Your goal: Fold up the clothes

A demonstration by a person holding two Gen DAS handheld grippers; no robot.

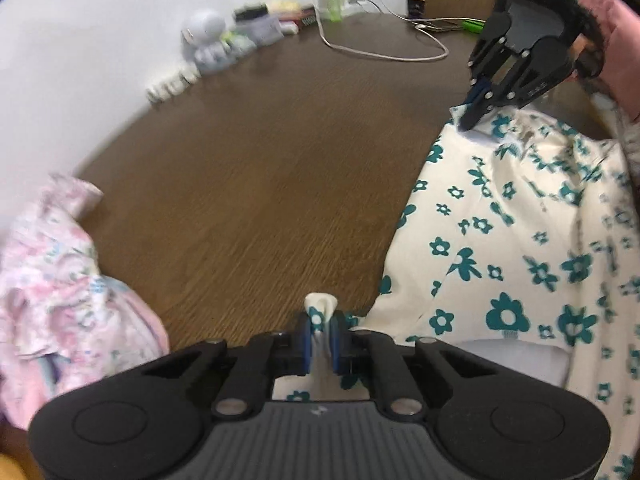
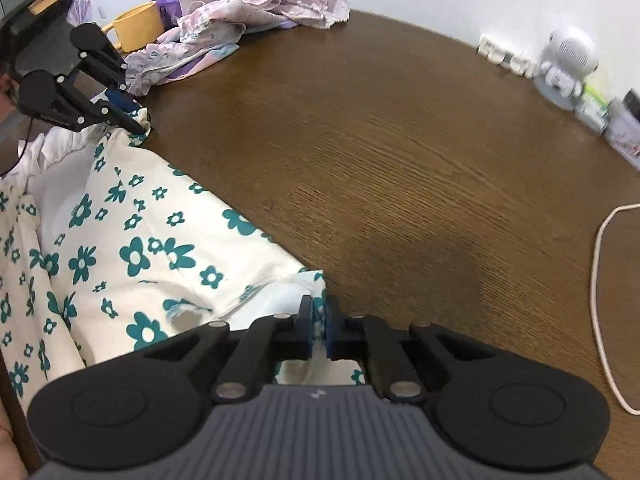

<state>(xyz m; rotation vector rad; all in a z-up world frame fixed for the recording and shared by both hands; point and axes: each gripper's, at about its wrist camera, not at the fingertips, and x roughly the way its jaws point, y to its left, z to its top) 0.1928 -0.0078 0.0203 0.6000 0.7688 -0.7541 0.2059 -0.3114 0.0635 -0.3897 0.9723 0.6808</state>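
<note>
step: opening grasp of a fold, both corners of one edge of the floral garment (image 1: pixel 520 240) pinched, the cloth not yet carried anywhere.
left gripper (image 1: pixel 320 334): pressed together on a small tuft of cream cloth that pokes up between its blue pads (image 1: pixel 306 340).
right gripper (image 2: pixel 318 328): pinching the other corner of the same edge, fabric squeezed between its pads.
garment position: draped off the near edge of the table (image 1: pixel 260 168), running to the right of the left gripper and to the left of the right gripper, spanning the gap between the two.
next move: likely a joint lift and a carry forward, away from both grippers, over the bare wood ahead; it calls for even height and steady tension so the edge stays straight.
garment look: cream fabric with teal flowers, thin and soft, creased in long ridges, a white lining or inner layer showing near the right gripper.
risk: the pinches are small, so a corner could slip under a sharp pull.
elsewhere: pink floral clothes (image 1: pixel 60 280) heaped just left of the left gripper, untouched.
</note>
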